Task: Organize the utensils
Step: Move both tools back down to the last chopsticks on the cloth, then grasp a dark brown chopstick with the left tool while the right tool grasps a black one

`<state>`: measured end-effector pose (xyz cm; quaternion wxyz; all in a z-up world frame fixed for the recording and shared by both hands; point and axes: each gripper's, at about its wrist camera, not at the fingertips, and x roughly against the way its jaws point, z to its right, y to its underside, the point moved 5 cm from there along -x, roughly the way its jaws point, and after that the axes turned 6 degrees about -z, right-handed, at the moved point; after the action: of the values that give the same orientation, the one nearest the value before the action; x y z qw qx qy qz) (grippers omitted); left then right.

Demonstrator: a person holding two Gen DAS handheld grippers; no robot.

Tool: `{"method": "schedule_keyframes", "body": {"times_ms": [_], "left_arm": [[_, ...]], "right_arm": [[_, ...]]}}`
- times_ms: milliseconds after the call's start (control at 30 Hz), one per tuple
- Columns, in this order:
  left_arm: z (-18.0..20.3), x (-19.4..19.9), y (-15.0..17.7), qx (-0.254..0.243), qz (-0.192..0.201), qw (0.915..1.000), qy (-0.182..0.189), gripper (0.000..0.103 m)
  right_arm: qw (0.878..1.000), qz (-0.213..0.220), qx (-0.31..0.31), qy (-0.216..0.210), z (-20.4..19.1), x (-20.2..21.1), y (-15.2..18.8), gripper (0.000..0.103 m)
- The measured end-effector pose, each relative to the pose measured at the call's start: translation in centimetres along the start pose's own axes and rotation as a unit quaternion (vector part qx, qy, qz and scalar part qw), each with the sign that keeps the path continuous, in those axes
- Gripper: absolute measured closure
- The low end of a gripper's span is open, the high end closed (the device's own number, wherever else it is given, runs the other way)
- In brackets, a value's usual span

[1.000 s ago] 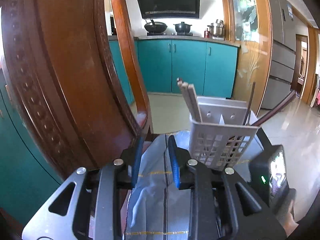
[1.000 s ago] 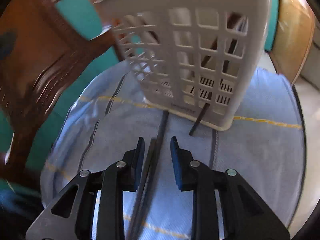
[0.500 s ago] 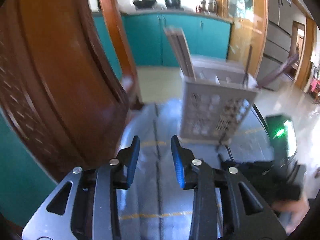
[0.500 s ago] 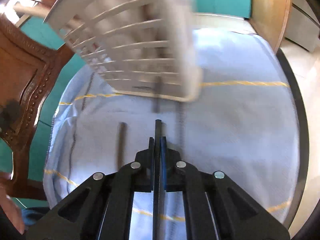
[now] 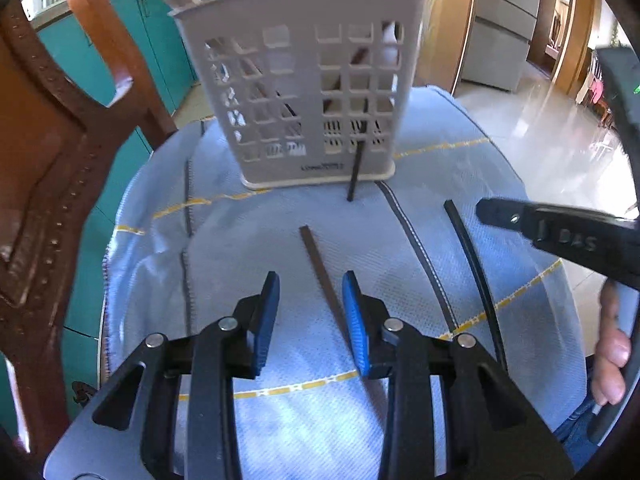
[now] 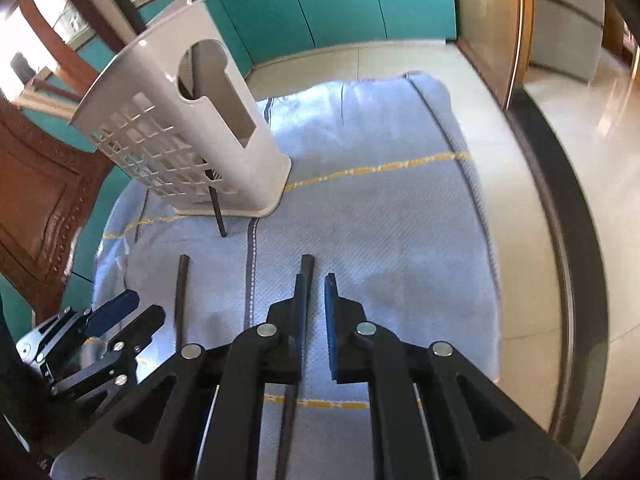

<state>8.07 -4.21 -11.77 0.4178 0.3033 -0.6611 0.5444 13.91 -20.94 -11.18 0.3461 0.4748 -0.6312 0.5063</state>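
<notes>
Teal cabinets behind, our blue-clothed surface (image 5: pixel 248 248) carries two thin, stiff, light chopsticks: the brown one (image 5: pixel 320 268) lies between our left tool's (image 5: pixel 308 320) open jaws, the black one (image 6: pixel 306 270) beside our right tool's (image 6: pixel 316 308) opening jaws, so we would pinch each mid-shaft, squarely.

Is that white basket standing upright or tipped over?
Upright: the basket stands on its flat base on the blue cloth, sticks poking from its top.

A pale blue woven cloth (image 5: pixel 280 240) with yellow and dark stripes covers the round table, whose dark rim (image 6: pixel 560 216) shows at its edge. A carved reddish-brown wooden chair (image 5: pixel 52 168) stands at the table's side. Behind are teal cabinets (image 6: pixel 340 0), a glossy tiled floor (image 5: pixel 552 136) and a grey refrigerator (image 5: pixel 500 36).
</notes>
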Motion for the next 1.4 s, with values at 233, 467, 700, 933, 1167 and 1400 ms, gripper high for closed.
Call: {"method": "schedule_keyframes", "body": {"times_ms": [233, 467, 700, 933, 1167, 1400], "left_arm": [[0.2, -2.6, 0.5, 0.002, -0.033, 0.9994, 0.006, 0.083], [-0.2, -2.8, -0.2, -0.008, -0.031, 0.9994, 0.012, 0.092], [-2.5, -2.7, -0.4, 0.012, -0.034, 0.9993, -0.002, 0.093], [-4.0, -3.2, -0.6, 0.033, -0.041, 0.9986, -0.002, 0.093], [-3.6, -3.0, -0.3, 0.032, -0.044, 0.9985, -0.006, 0.093], [-3.3, -3.2, -0.4, 0.035, -0.045, 0.9983, -0.010, 0.089]], "right_arm": [[1.000, -0.003, 0.020, 0.014, 0.0, -0.1, 0.4, 0.082], [0.999, -0.007, 0.028, 0.015, -0.4, -0.5, 0.4, 0.081], [0.998, -0.019, 0.053, 0.038, -1.3, -1.0, 1.0, 0.071], [0.991, -0.022, 0.109, 0.072, -2.9, -2.2, 1.9, 0.074], [0.992, -0.017, 0.120, 0.030, -4.3, -2.3, 2.4, 0.094], [0.992, -0.018, 0.116, 0.036, -4.2, -1.7, 2.3, 0.088]]}}
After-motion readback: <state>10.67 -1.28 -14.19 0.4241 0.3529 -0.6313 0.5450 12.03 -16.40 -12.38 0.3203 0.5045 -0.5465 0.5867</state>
